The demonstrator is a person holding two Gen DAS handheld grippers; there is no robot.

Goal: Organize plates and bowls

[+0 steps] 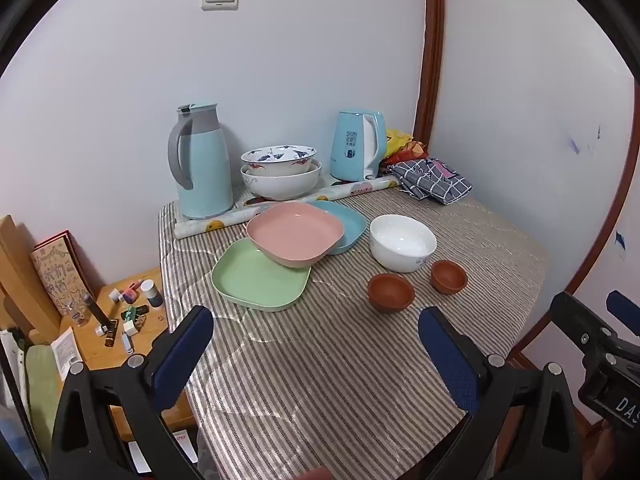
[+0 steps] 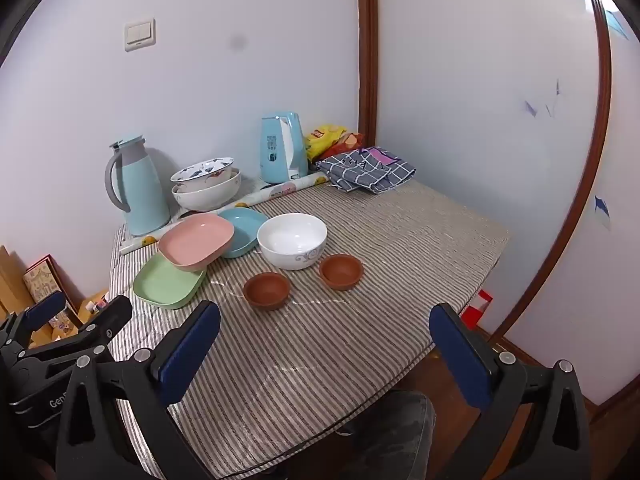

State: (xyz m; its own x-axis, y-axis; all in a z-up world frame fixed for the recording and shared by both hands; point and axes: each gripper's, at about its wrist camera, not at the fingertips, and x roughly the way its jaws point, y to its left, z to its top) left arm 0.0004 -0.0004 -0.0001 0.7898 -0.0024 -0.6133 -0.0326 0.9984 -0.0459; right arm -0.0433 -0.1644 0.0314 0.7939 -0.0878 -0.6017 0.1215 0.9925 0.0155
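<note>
On the striped table a pink plate (image 1: 295, 232) leans on a green plate (image 1: 256, 280) and a blue plate (image 1: 347, 220). A white bowl (image 1: 402, 242) stands to their right, with two small brown bowls (image 1: 391, 291) (image 1: 449, 276) in front of it. Two patterned bowls (image 1: 280, 174) are stacked at the back. My left gripper (image 1: 316, 340) is open and empty above the table's near part. My right gripper (image 2: 326, 340) is open and empty, near the front edge. The same dishes show in the right wrist view: pink plate (image 2: 196, 240), white bowl (image 2: 292, 240).
A light blue thermos jug (image 1: 204, 168) and a blue kettle (image 1: 358, 146) stand at the back by the wall, beside a rolled sheet (image 1: 280, 204), snack bags (image 2: 332, 138) and a folded checked cloth (image 1: 432, 180). A low wooden stand with small bottles (image 1: 128, 312) is left of the table.
</note>
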